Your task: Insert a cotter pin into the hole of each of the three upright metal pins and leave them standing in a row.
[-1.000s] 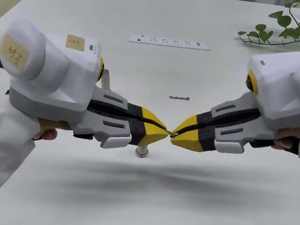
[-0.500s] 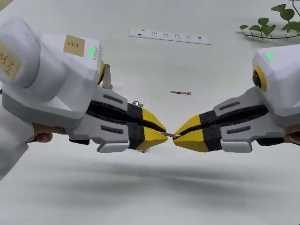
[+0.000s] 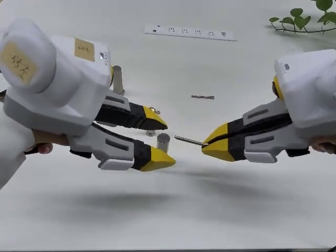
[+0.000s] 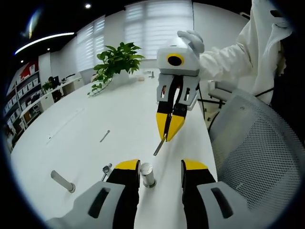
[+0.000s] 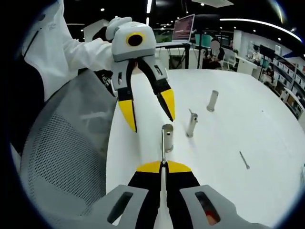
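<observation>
My left gripper (image 3: 170, 143) is open, its yellow jaws either side of a short upright metal pin (image 3: 163, 140). In the left gripper view that metal pin (image 4: 147, 174) stands just ahead of my left gripper (image 4: 160, 167). My right gripper (image 3: 205, 146) is shut on a thin cotter pin (image 3: 188, 140), which points at the metal pin's top. In the right gripper view the cotter pin (image 5: 163, 153) reaches from my right gripper (image 5: 163, 167) up to the metal pin (image 5: 167, 137). A second metal pin (image 5: 192, 124) has a cotter pin through it. A third metal pin (image 3: 117, 80) stands behind.
A loose cotter pin (image 3: 202, 97) lies on the white table (image 3: 236, 210) beyond the grippers. A white power strip (image 3: 190, 32) sits at the far edge, with a leafy plant (image 3: 302, 18) at the far right. A mesh chair (image 4: 257, 143) stands by the table.
The left gripper has opened and let go of the cotter pin, which the right gripper still holds. The left jaws now sit on either side of the front metal pin.
</observation>
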The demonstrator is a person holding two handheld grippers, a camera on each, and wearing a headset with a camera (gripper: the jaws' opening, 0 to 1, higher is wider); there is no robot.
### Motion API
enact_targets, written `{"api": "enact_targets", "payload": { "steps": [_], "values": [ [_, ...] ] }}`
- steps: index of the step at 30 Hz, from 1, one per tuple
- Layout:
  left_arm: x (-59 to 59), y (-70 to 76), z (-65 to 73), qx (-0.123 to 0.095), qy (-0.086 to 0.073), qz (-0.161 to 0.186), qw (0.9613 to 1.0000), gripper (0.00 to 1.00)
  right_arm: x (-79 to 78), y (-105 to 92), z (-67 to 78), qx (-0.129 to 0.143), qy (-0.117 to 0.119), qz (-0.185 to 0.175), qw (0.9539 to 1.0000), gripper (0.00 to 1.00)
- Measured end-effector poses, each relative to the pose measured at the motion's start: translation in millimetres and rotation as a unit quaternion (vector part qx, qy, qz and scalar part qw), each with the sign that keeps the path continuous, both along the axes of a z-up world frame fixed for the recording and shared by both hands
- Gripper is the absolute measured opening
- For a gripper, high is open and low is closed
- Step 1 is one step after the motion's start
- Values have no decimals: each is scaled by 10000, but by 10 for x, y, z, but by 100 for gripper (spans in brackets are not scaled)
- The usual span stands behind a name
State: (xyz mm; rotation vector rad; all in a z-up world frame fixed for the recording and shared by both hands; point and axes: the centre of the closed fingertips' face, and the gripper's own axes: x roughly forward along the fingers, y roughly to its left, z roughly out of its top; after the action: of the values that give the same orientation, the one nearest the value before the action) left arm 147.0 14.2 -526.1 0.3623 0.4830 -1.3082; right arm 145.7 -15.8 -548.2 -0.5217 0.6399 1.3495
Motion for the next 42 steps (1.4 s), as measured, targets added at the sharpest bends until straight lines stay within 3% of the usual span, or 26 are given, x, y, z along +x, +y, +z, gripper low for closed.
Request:
{"api": "enact_targets", "payload": {
  "steps": [4,7,9,15,20,31,42],
  "values": [
    [131,63,-81,93,18,123,9999,31,41,-27,-71,-156,-11,-4,9999,0],
    [198,93,-116,52,157,180,9997,22,88,-61,-130,-253,-23,38,9997,0],
    [226,102,-135,72,150,185,9997,17,89,-61,-142,-288,-49,78,9995,0],
    [279,129,-202,152,176,150,9996,16,112,-36,-151,-316,-77,83,9994,0],
    [297,139,-239,201,225,158,9994,10,128,-21,-158,-323,-54,69,9994,0],
    [279,99,-262,226,280,107,9993,10,144,-5,-170,-333,-36,91,9994,0],
    [251,73,-257,313,69,47,9995,10,161,91,-150,-283,-30,184,9994,0]
  ]
}}
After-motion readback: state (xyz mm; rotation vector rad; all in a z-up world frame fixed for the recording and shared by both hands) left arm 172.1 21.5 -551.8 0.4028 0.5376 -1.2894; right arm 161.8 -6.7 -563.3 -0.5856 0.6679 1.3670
